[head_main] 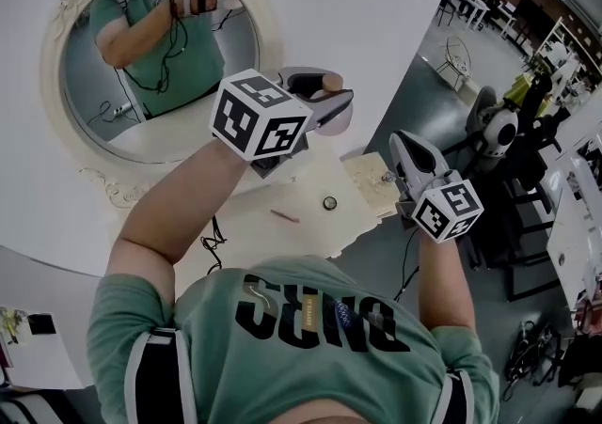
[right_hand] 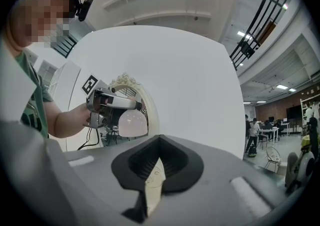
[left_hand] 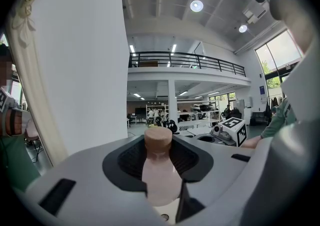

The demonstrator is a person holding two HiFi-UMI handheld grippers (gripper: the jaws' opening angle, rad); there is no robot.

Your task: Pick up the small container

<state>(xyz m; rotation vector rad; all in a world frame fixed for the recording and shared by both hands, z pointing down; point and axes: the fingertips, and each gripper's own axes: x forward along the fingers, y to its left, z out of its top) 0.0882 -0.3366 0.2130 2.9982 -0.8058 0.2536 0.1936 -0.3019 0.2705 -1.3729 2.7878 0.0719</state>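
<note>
Small container (left_hand: 159,170) in left gripper (head_main: 331,99)

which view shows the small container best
Left gripper view: the small container sits centre, corked neck clamped in the left claw. Right gripper view shows its round body from afar; head view only its cork end.

My head camera looks steeply down on my left gripper (head_main: 327,93) and right gripper (head_main: 402,144); each gripper camera, close behind its jaws, sees the other.
</note>
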